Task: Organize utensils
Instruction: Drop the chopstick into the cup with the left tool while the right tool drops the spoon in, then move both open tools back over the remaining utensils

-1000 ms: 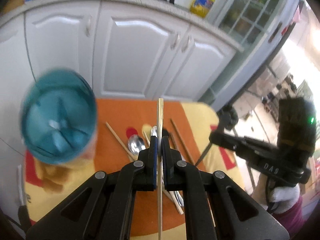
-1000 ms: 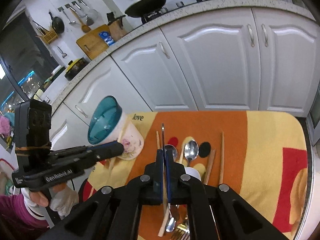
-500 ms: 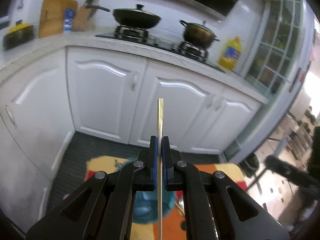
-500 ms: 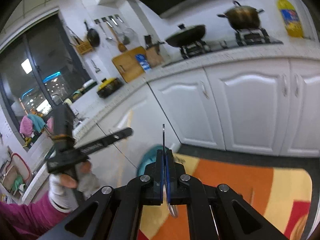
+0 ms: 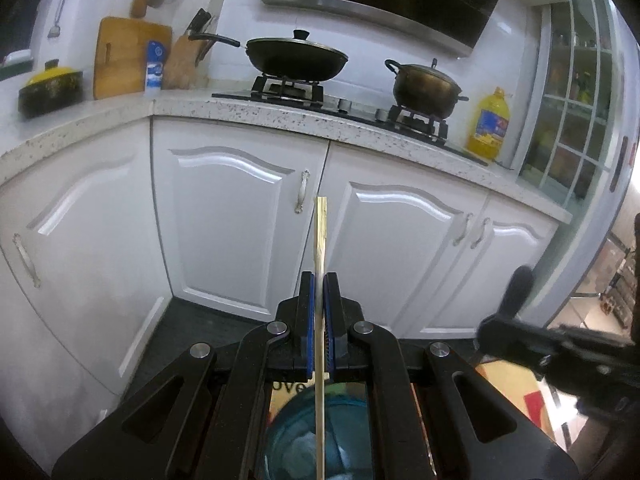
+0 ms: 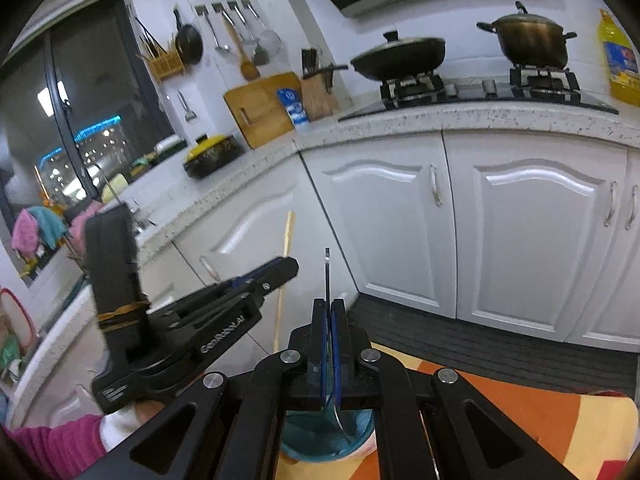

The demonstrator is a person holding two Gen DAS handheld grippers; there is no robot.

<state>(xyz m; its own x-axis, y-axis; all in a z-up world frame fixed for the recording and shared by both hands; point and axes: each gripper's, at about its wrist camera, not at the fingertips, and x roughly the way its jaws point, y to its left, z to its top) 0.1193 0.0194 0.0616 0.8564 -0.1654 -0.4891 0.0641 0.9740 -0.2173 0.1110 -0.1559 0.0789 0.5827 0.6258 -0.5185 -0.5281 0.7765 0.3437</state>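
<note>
Indoors | kitchen | white cabinets [image 5: 236,232] | speckled counter [image 5: 280,114] | orange-yellow cloth [image 6: 520,408]

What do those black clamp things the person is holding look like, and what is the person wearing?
Both are black plastic tools with triangular cut-outs, silver pivot bolts and blue-lined jaws. The left gripper carries white lettering and a boxy black block bound with a tan band. The person wears a white glove and a magenta sleeve.

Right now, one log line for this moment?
left gripper: shut on chopstick | right gripper: shut on spoon | both above blue cup
</note>
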